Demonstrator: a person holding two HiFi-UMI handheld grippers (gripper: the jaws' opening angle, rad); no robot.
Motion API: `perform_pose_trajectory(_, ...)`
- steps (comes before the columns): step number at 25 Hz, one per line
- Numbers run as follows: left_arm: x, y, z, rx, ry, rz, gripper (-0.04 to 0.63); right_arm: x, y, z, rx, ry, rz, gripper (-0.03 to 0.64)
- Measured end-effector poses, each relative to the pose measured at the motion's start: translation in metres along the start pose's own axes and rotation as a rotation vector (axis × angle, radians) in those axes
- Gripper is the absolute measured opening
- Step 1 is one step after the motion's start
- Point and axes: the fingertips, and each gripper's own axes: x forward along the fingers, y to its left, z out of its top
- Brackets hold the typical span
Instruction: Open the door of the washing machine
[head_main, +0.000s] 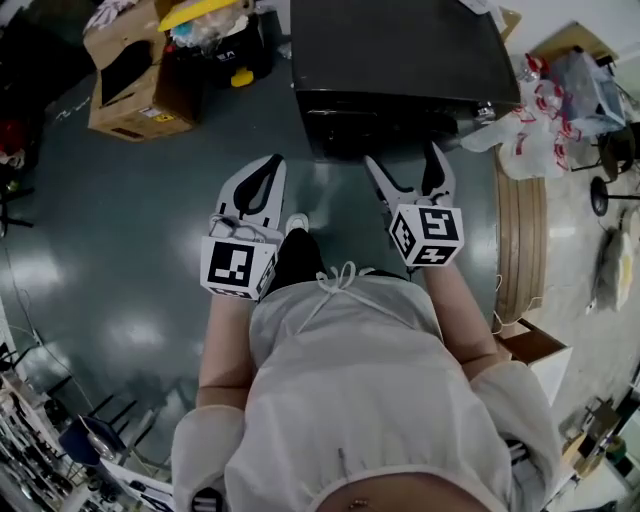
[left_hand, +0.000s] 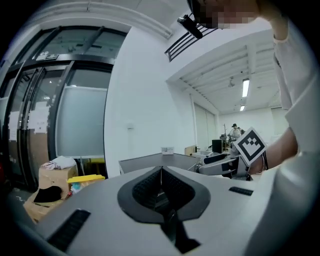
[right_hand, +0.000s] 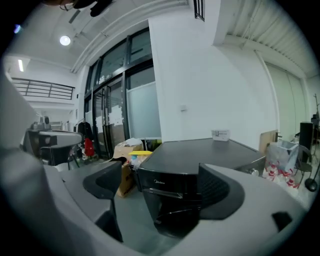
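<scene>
So, the person is standing right in front of the washing machine (head_main: 400, 60), a black front-loader sitting on the floor just ahead of both grippers and not touching either one. The right gripper (head_main: 404, 160) is hanging with its jaws spread wide and nothing between them. In the right gripper view the gap is framing the machine's front, with the round door (right_hand: 172, 220) low down under the control strip. The left gripper (head_main: 270, 166) is riding with its jaws pressed together on nothing, just off the machine's front corner.

My take on doing this step well: the right one is looking like the obvious tool, since it's open and lined up. It's sitting high relative to the door though, so I'm thinking it needs to drop to door level before going in. I can't make out a handle or recess from here, it's too dark. I'd be finding the door's edge first, pinching it firmly, then swinging outward along the hinge arc rather than yanking straight back. The cardboard box (head_main: 130, 95) on the left is sitting well apart, so no clash there.
</scene>
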Motion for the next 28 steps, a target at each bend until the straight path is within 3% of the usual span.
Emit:
perform_pose_trajectory(5, 0.045, 0.06, -0.022, -0.014, 0.033, -0.105, 0.021, 0.055, 0.005, -0.02, 0.059, 0.077, -0.115, 0.482)
perform_pose_trajectory(11, 0.089, 0.094, -0.077, -0.07, 0.1, -0.217, 0.021, 0.103, 0.006, -0.091, 0.183, 0.238, -0.231, 0.481)
perform_pose_trajectory(16, 0.119, 0.102, -0.129, -0.086, 0.147, -0.273, 0.021, 0.136, 0.0, -0.155, 0.279, 0.334, -0.336, 0.482)
perform_pose_trajectory(20, 0.136, 0.104, -0.175, -0.093, 0.235, -0.324, 0.021, 0.161, -0.007, -0.215, 0.342, 0.417, -0.412, 0.482)
perform_pose_trajectory(28, 0.159, 0.105, -0.249, -0.094, 0.279, -0.374, 0.021, 0.2, -0.031, -0.3, 0.438, 0.522, -0.523, 0.453)
